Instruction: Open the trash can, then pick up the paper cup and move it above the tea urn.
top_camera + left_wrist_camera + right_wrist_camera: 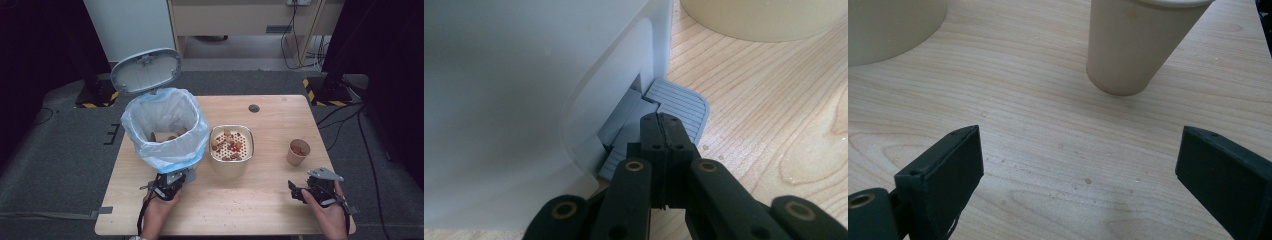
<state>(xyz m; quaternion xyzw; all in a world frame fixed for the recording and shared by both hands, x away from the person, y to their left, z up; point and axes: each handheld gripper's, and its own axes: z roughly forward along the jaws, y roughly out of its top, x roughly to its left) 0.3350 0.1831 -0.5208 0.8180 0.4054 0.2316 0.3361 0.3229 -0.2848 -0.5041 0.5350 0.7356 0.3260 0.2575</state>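
Observation:
A white pedal bin [165, 127] lined with a pale blue bag stands at the table's left, its grey lid [145, 70] tilted up and open. My left gripper [173, 179] is at the bin's front foot. In the left gripper view it [661, 120] is shut, empty, with its tips resting on the grey ribbed pedal [681, 102]. A cream container [231, 145] with a perforated insert and food scraps sits beside the bin. A paper cup [298, 151] stands to the right. My right gripper [300, 191] hovers open just short of the cup [1138, 45], jaws wide apart over bare wood.
Brown scraps lie inside the bin's bag. A round dark grommet [254, 108] sits near the table's far edge. The cream container's wall [888, 25] is at the upper left of the right gripper view. Small crumbs dot the wooden tabletop [240, 200] in front.

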